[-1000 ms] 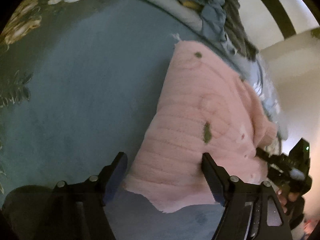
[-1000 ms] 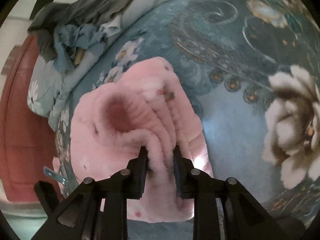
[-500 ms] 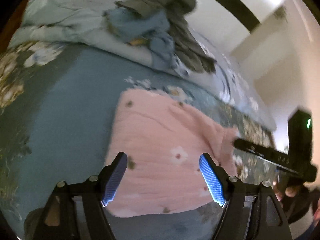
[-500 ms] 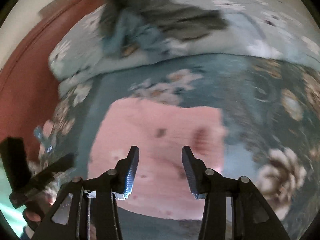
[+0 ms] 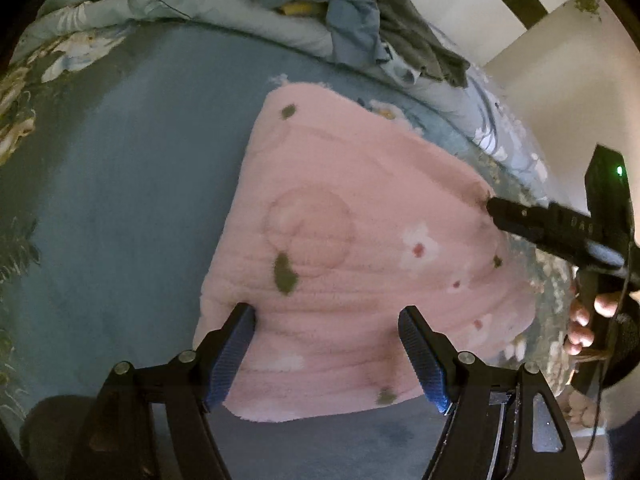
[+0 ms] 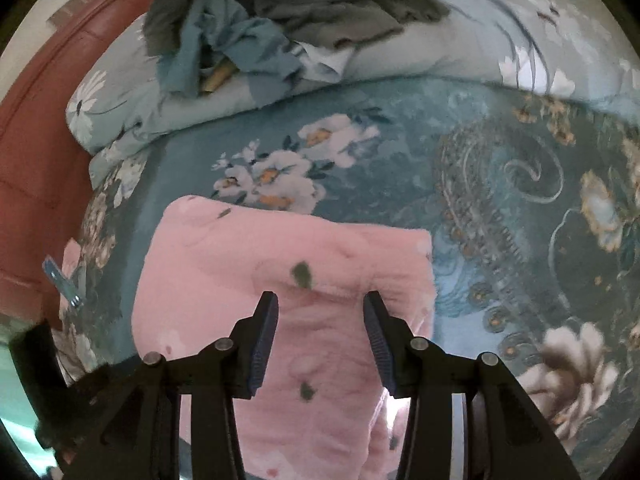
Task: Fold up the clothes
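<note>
Released since a second ago, the fluffy pink fleece garment with small flowers and green leaf spots (image 5: pixel 360 264) lies folded flat on the teal floral bedspread (image 5: pixel 120 200); right gripper (image 6: pixel 320 304) jaws have just been opening, nothing pinched between them now. Left gripper (image 5: pixel 326 314) jaws stand wide, empty, above the garment. Left view alone shows the right gripper from the side with fingers (image 5: pixel 580 332) around its handle. Right view alone shows a red-brown headboard (image 6: pixel 28 160). Both show a grey-and-blue clothes heap (image 6: pixel 280 12) on a pale quilt.
</note>
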`<state>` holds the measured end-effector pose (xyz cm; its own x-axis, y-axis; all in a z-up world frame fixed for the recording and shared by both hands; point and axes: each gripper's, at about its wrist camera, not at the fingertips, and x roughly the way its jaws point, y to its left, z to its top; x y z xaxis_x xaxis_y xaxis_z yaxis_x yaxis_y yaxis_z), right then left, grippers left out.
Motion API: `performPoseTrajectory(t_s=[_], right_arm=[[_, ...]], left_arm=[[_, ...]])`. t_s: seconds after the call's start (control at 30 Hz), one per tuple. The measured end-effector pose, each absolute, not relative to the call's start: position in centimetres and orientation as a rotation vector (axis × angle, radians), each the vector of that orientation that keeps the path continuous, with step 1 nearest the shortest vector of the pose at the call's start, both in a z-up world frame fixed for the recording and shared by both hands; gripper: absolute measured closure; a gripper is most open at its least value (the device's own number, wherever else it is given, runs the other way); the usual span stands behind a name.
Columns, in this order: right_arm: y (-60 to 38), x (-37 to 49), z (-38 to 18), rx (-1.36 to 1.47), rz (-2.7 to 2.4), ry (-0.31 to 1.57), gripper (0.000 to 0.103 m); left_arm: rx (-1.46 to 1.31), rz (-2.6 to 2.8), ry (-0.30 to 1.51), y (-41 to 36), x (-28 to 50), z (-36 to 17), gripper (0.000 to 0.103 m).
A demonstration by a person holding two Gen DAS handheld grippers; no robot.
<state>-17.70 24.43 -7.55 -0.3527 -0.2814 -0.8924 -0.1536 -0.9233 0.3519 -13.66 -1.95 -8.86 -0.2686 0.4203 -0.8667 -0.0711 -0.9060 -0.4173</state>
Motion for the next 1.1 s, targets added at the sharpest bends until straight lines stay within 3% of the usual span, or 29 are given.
performPoseTrajectory(t_s=[0.23, 0.43, 0.53, 0.57, 0.7, 0.77, 0.93, 1.1], right_arm=[[23.7, -18.4, -9.1, 1.760, -2.448, -0.546, 0.057], [24.5, -17.1, -6.8, 1.683, -2.463, -0.628, 0.056], [25.8, -15.1, -6.0, 1.634, -2.492, -0.676, 0.042], [26.2, -14.3, -6.1, 1.635, -2.506, -0.687, 0.042], [28.7, -12.0, -8.5, 1.701, -2.429, -0.873, 0.040], [29.6, -11.2, -9.9, 1.716, -2.378, -1.000, 0.030], [30.7, -11.0, -12.1, 1.653, -2.257, -1.262, 0.029], [29.9, -12.0, -13.1, 1.672, -2.203, -1.255, 0.023]], left_arm=[[-1.707, 2.240, -0.318, -0.9, -13.7, -10.1, 0.024], [-1.674, 2.235, -0.424, -2.0, -13.7, -8.1, 0.023], [-1.654, 2.239, -0.552, -3.8, -13.9, -7.1, 0.023], [-1.653, 2.242, -0.574, -4.2, -14.2, -7.2, 0.021], [-1.679, 2.236, -0.623, -5.3, -15.6, -8.2, 0.006], [-1.702, 2.194, -0.652, -5.4, -16.6, -9.4, 0.001], [-1.801, 2.047, -0.770, -5.0, -19.0, -13.3, 0.000], [-1.819, 1.924, -0.835, -4.6, -20.3, -15.6, 0.000]])
